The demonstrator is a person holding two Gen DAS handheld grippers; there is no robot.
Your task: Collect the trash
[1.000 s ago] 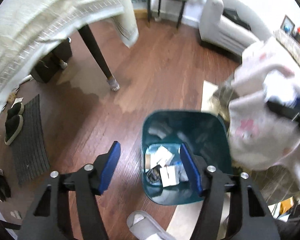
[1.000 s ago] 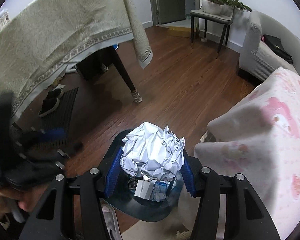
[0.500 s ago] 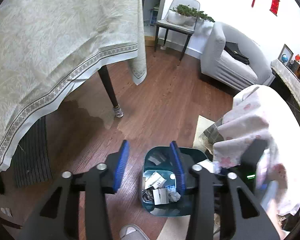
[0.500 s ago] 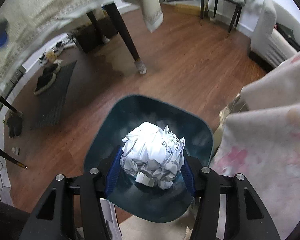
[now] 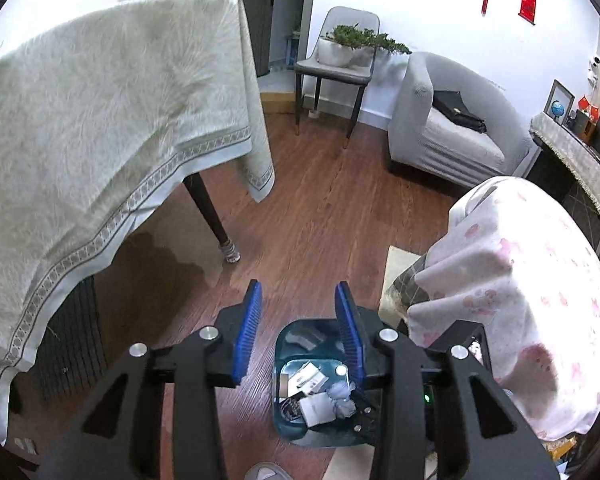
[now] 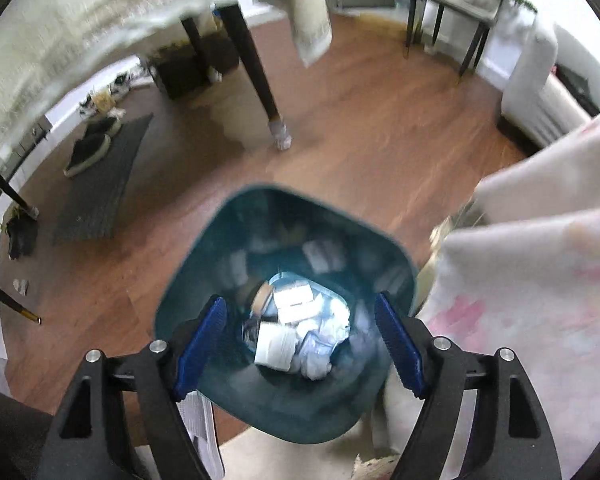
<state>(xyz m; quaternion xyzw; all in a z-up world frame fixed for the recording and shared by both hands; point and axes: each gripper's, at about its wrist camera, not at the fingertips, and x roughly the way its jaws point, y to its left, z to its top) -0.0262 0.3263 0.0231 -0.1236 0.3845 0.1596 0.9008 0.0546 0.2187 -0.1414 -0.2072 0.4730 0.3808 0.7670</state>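
The right gripper (image 6: pixel 300 344) has just spread its jaws, nothing between them; the crumpled paper (image 6: pixel 320 344) lies below in the teal bin (image 6: pixel 300 208). Left gripper (image 5: pixel 298 332) jaws part-open, empty

Left gripper (image 5: pixel 298 334) above teal trash bin (image 5: pixel 290 432), blue pads parted, nothing between them.
Bin on wood floor (image 5: pixel 320 208), holding white cartons and crumpled paper (image 5: pixel 342 398). Table with beige cloth (image 5: pixel 100 128) at left; pink-patterned cover (image 5: pixel 512 304) at right; grey sofa (image 5: pixel 452 128) and chair (image 5: pixel 336 68) beyond.
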